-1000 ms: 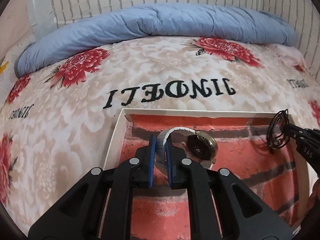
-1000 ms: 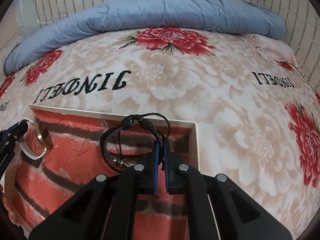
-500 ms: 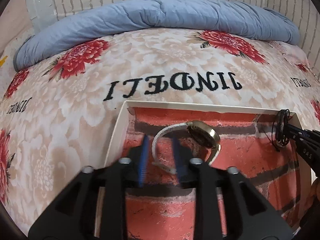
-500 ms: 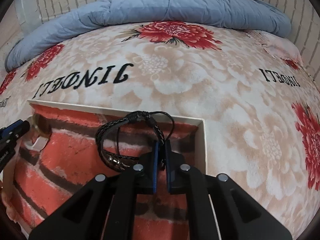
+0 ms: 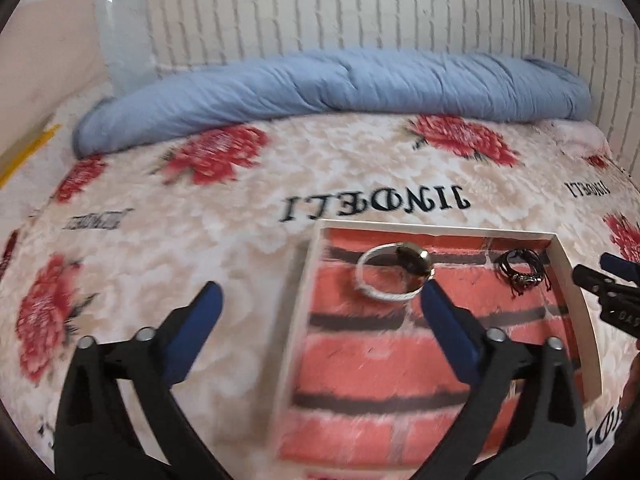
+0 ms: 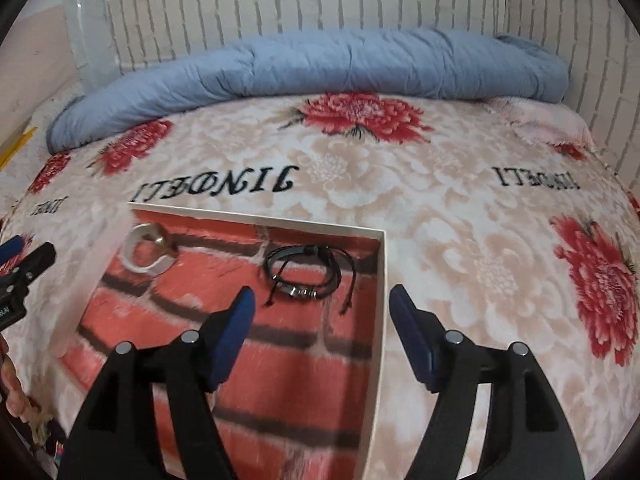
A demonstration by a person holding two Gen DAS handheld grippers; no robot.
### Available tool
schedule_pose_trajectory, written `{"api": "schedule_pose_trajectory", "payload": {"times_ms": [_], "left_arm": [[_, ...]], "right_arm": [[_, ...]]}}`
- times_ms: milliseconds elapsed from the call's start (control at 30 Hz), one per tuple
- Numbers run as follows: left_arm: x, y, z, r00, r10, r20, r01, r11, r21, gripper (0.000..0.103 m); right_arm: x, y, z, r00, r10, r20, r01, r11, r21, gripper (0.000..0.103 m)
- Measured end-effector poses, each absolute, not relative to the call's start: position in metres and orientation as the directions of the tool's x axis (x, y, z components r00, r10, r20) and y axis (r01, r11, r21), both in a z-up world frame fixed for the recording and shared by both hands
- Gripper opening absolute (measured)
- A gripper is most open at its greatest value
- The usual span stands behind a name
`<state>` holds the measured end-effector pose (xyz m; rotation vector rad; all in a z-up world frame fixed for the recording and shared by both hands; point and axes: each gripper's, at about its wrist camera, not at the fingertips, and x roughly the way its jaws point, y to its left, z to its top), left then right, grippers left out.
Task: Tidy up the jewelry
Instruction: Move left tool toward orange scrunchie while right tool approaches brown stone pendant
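Note:
A white-strapped watch with a gold case (image 5: 394, 274) lies in the far left of a shallow white-rimmed tray (image 5: 436, 230) lined with a red brick pattern. A black braided bracelet (image 5: 522, 270) lies in the tray's far right. My left gripper (image 5: 320, 304) is open and empty, raised over the tray's left edge. My right gripper (image 6: 320, 312) is open and empty, raised over the tray's right edge (image 6: 382, 304). The right wrist view also shows the watch (image 6: 150, 250) and the bracelet (image 6: 306, 272).
The tray sits on a bed covered by a beige blanket with red flowers (image 6: 460, 208). A rolled blue duvet (image 5: 340, 80) lies along the far side against a white brick wall (image 5: 340, 8). The right gripper's tip shows at the left view's right edge (image 5: 608, 280).
Both grippers opened and let go: the watch and the bracelet now lie in the tray. Both grippers pulled back and up, away from the pieces.

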<state>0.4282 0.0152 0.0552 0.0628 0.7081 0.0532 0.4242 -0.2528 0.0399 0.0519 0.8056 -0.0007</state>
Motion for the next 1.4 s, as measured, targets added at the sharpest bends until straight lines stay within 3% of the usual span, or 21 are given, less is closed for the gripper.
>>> {"api": "schedule_pose_trajectory", "payload": {"times_ms": [33,233,367,533,867,1400], "left_arm": [[0.417,0.019,0.060,0.768,0.065,-0.637,-0.028,0.997,0.068,0.098],[0.362,0.045,0.080,0.788,0.035,-0.615,-0.035,0.999,0.011,0.098],[0.327,0.054,0.088,0.800,0.076,-0.595,-0.062,0.997,0.044,0.098],[0.279,0.076,0.100,0.824,0.074,-0.562,-0.093,0.996,-0.005,0.098],[0.226,0.102,0.104,0.785,0.083,-0.614,-0.083,0.996,0.029,0.098],[0.192,0.123,0.070,0.761,0.081,-0.644,-0.076,0.997,0.035,0.098]], "right_arm": [[0.414,-0.252,0.045,0.701,0.015,-0.713,0.019,0.999,0.039,0.080],[0.361,-0.253,0.072,0.739,0.034,-0.672,0.000,0.999,0.051,0.090],[0.330,-0.252,0.082,0.756,-0.002,-0.654,0.021,1.000,0.022,0.090],[0.290,-0.248,0.092,0.803,-0.072,-0.592,0.057,0.997,-0.043,0.093],[0.232,-0.240,0.104,0.820,-0.070,-0.567,0.073,0.997,-0.018,0.093],[0.199,-0.204,0.045,0.739,-0.031,-0.673,0.021,1.000,-0.023,0.093]]}}
